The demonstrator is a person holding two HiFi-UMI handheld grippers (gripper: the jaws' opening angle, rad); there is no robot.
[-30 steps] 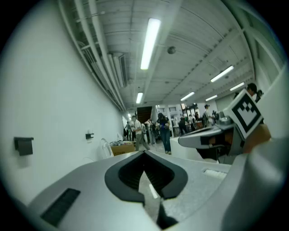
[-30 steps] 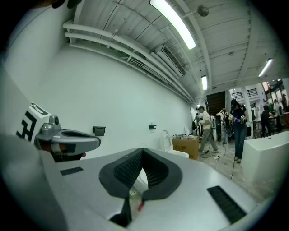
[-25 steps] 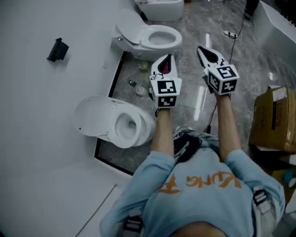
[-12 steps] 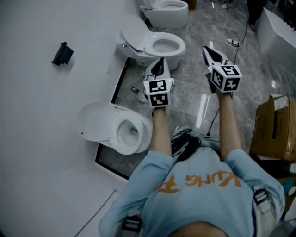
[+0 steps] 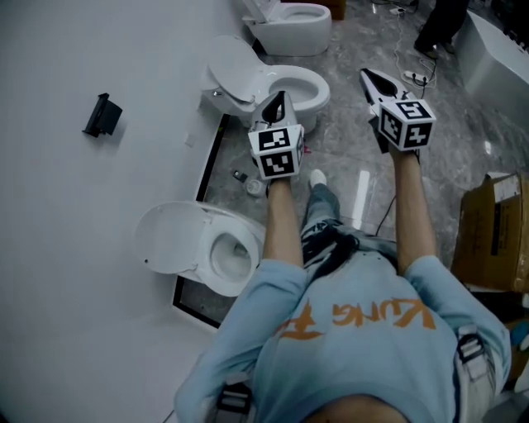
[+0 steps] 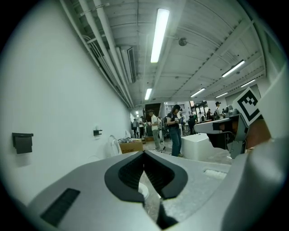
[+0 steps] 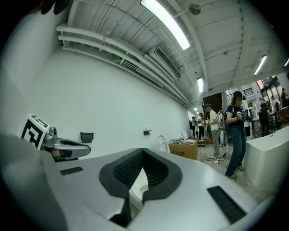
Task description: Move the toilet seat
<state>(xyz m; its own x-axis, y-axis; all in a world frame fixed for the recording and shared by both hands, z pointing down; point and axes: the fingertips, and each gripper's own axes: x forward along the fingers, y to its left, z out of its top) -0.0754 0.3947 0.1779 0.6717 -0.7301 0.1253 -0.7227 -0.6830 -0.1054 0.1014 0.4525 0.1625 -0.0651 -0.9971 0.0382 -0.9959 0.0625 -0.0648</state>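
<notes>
Three white toilets stand along the white wall. The nearest toilet (image 5: 216, 254) has its lid (image 5: 168, 240) raised against the wall. The second toilet (image 5: 285, 87) also has its lid (image 5: 232, 64) up. My left gripper (image 5: 275, 103) is shut and empty, held in the air over the near side of the second toilet. My right gripper (image 5: 369, 79) is shut and empty too, over the grey floor to the right of it. In the left gripper view the left gripper (image 6: 144, 153) points along the wall. The right gripper (image 7: 142, 151) shows a white bowl below its jaws.
A black fixture (image 5: 101, 114) hangs on the wall. Small bottles (image 5: 248, 182) lie on the floor between the toilets. A cardboard box (image 5: 492, 223) stands at right, with cables (image 5: 413, 78) beyond. A third toilet (image 5: 293, 21) is at the back. People (image 6: 174, 128) stand far off.
The person has stepped forward, and a foot now shows on the floor. The left gripper has moved up and left toward the second toilet. Both grippers stay shut.
</notes>
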